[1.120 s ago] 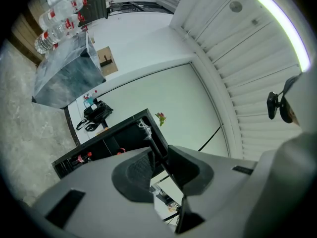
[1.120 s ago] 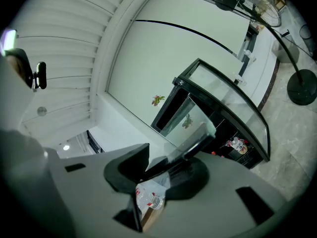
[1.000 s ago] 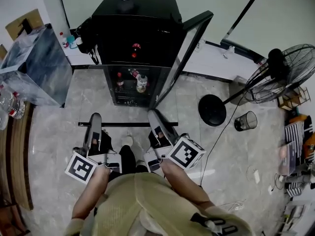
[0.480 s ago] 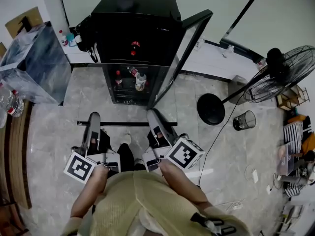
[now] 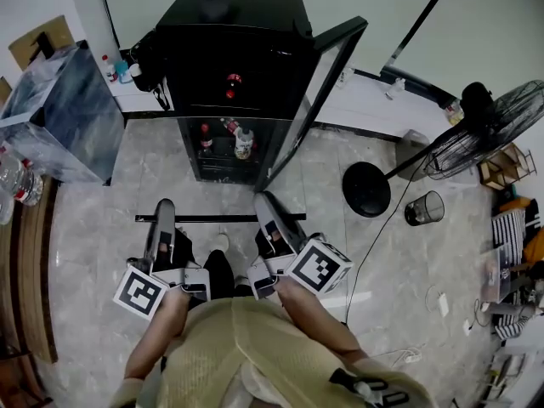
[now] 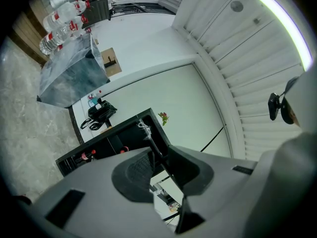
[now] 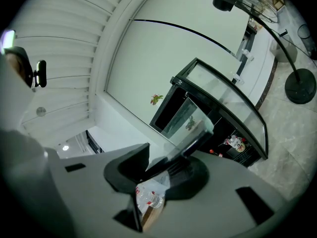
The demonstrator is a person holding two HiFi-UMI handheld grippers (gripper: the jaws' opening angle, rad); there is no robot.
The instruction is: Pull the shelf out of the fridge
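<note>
The shelf (image 5: pixel 219 218) is out of the fridge (image 5: pixel 234 49), across the middle of the frame, below its open front. The left gripper (image 5: pixel 163 209) and the right gripper (image 5: pixel 265 202) each clamp one end.

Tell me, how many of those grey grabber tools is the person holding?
2. The left gripper clamps the left end of the shelf, and the right gripper clamps its right end, in front of the open fridge. None looks hidden.
</note>
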